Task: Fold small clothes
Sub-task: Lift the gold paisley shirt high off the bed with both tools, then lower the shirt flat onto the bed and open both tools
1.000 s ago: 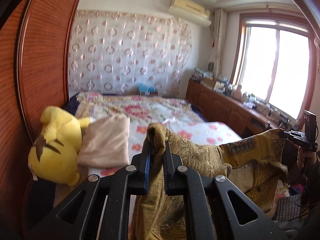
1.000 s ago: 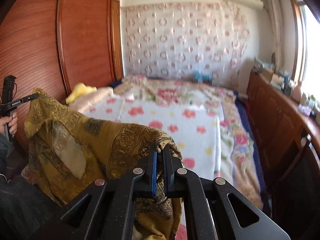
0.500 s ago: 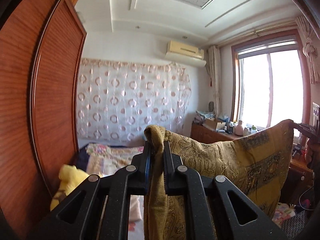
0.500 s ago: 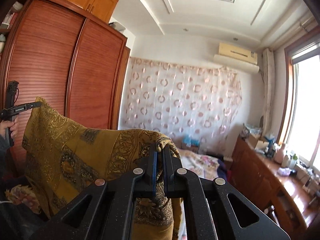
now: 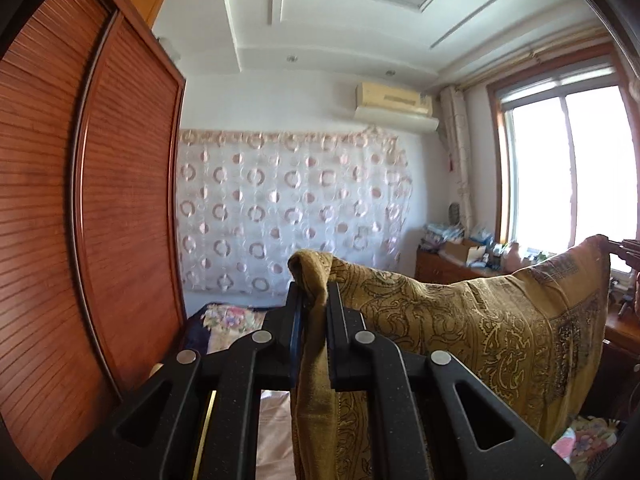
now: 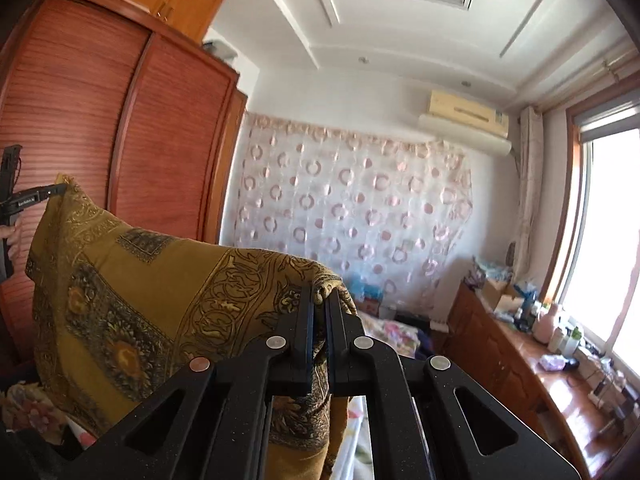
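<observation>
A mustard-gold patterned cloth (image 5: 480, 320) hangs stretched in the air between my two grippers. My left gripper (image 5: 314, 296) is shut on one upper corner of it. My right gripper (image 6: 320, 300) is shut on the other upper corner; the cloth (image 6: 132, 300) spreads to the left there. In the right wrist view the left gripper (image 6: 60, 190) shows at the far left, pinching its corner. In the left wrist view the right gripper (image 5: 616, 244) shows at the far right edge. The cloth's lower edge is hidden behind the gripper bodies.
A tall red-brown wardrobe (image 5: 80, 220) stands at the left. A bed with floral bedding (image 5: 228, 316) lies low ahead, mostly hidden. A wooden sideboard with clutter (image 6: 540, 364) runs under the window (image 5: 568, 168) on the right. A patterned curtain (image 5: 288, 208) covers the far wall.
Both grippers have risen and tilted upward with the cloth, so the ceiling shows and the bed and yellow plush toy dropped out of view. The cloth is pulled flatter between them.
</observation>
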